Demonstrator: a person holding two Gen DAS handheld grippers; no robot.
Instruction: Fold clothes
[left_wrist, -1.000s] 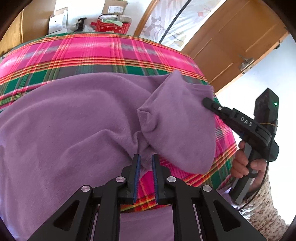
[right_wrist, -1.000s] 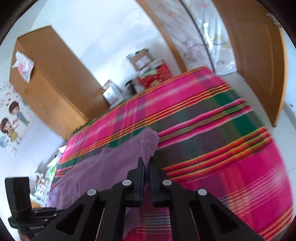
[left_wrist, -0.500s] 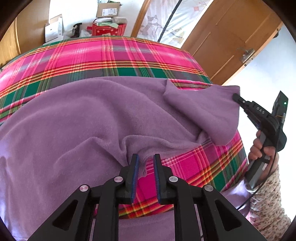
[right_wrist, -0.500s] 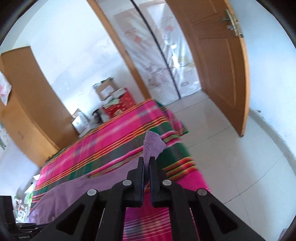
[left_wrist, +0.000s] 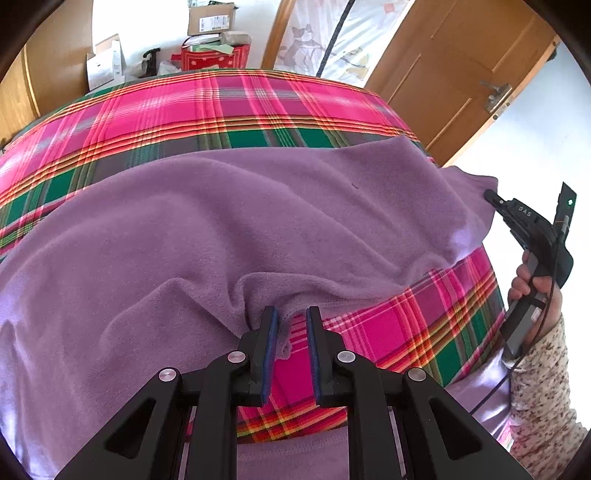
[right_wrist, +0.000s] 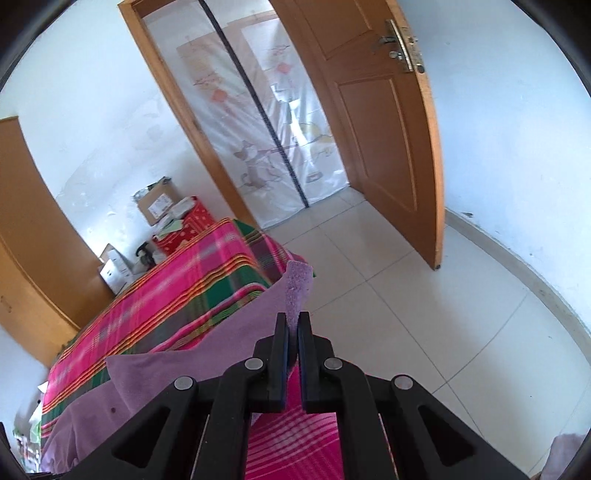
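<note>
Between the left gripper's spread jaws lies the hemmed edge of the purple fleece garment; cloth touches the left-hand pad, the other pad stands apart over the plaid bedcover. Judged purpose: this hand anchors the near edge while the far end is drawn out. Beyond and to the right of these jaws, the right gripper holds the garment's end, stretched taut off the bed's side; a hand in a floral sleeve grips its handle. Against the earlier frames, the doubled-over flap is pulled flat and outward, the right gripper stands farther to the right, and the left jaws have opened slightly.

At the right gripper's tips in its own view, the jaws are pressed together, pinching a fleece edge that stands up just past them. The garment trails back and left over the bedcover. Tiled floor and the wooden door now fill the view ahead; earlier it showed mostly bed.
</note>
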